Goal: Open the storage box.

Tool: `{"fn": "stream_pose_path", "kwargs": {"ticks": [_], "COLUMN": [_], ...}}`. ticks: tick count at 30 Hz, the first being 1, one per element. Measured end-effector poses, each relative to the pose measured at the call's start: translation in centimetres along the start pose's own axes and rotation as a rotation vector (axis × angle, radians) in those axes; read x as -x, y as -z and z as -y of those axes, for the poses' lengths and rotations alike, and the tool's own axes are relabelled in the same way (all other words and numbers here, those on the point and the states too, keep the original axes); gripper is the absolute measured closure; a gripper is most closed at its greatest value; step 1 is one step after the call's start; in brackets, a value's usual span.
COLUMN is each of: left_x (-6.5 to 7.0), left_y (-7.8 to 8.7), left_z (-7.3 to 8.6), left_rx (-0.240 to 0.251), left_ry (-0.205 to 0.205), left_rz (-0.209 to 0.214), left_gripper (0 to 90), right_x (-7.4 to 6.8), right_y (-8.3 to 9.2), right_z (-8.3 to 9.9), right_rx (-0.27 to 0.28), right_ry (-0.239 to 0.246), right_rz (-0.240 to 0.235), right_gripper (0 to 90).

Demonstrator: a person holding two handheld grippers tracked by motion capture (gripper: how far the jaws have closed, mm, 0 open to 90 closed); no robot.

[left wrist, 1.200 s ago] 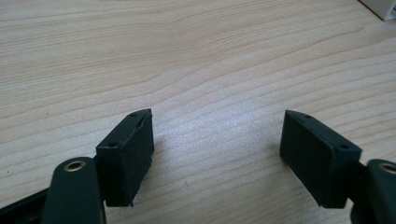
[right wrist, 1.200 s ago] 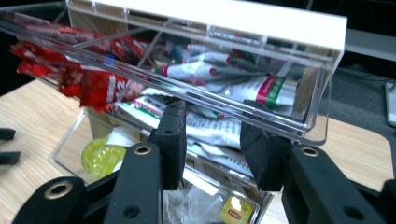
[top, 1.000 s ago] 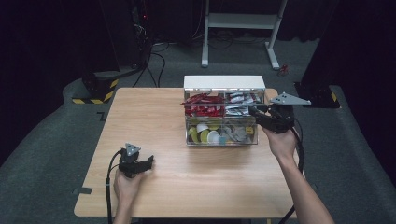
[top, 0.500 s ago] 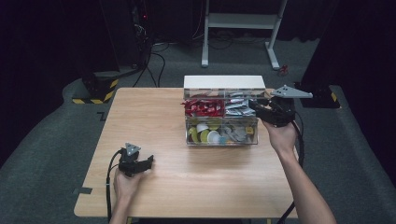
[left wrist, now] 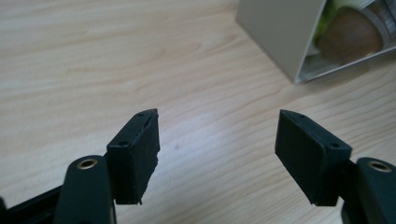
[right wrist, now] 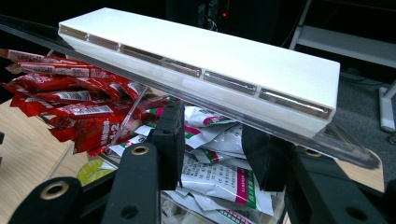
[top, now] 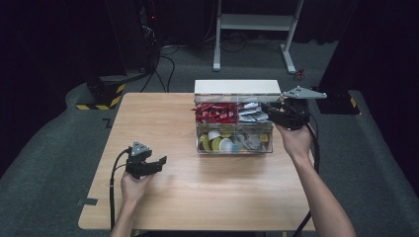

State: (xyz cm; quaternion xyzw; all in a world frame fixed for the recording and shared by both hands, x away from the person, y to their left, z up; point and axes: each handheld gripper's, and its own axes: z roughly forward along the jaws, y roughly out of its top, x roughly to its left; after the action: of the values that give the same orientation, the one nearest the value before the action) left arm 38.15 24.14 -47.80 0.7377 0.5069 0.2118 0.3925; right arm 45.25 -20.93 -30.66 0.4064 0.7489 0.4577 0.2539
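Your wooden counter (top: pixel 163 113) carries a clear organizer box (top: pixel 234 132) at its far middle, with its white lid (top: pixel 237 88) raised, red packets (top: pixel 215 112) beside white packets (top: pixel 251 113) in the back compartments and round capsules (top: pixel 220 143) in front. Your right gripper (top: pixel 271 109) sits at the box's right end, clenched over the white packets under the lid, though I cannot tell whether it grips one. Your left gripper (top: pixel 159 162), near the counter's front left and well apart from the box, has just been closing a little but stands released with nothing between the jaws.

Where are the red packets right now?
In the high view the red packets fill the back left compartment of the clear box, beside the white packets and behind the round pods, just under the raised white lid.
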Motion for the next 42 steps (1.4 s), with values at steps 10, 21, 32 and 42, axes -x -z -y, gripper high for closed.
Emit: {"fn": "stream_pose_path", "kwargs": {"ticks": [10, 21, 32, 42], "left_x": [1.4, 3.7, 5.2, 6.2], "left_y": [0.8, 1.2, 2.9, 3.2], "left_z": [-3.9, -8.2, -12.5, -15.6], "left_rx": [0.039, 0.041, 0.148, 0.178], "left_ry": [-0.043, -0.101, -0.092, -0.127], "left_rz": [0.063, 0.145, 0.17, 0.16], "left_gripper": [35.7, 41.4, 46.3, 48.7], "right_x": [0.2, 0.3, 0.4, 0.6], "right_y": [-0.2, -0.4, -0.4, -0.4], "right_z": [-0.3, -0.6, -0.7, -0.8], "right_rx": [-0.001, -0.002, -0.007, -0.01], "right_ry": [-0.013, -0.017, -0.015, -0.021], "right_rz": [-0.007, -0.015, -0.023, -0.033], "right_gripper": [59.6, 59.5, 59.6, 59.1]}}
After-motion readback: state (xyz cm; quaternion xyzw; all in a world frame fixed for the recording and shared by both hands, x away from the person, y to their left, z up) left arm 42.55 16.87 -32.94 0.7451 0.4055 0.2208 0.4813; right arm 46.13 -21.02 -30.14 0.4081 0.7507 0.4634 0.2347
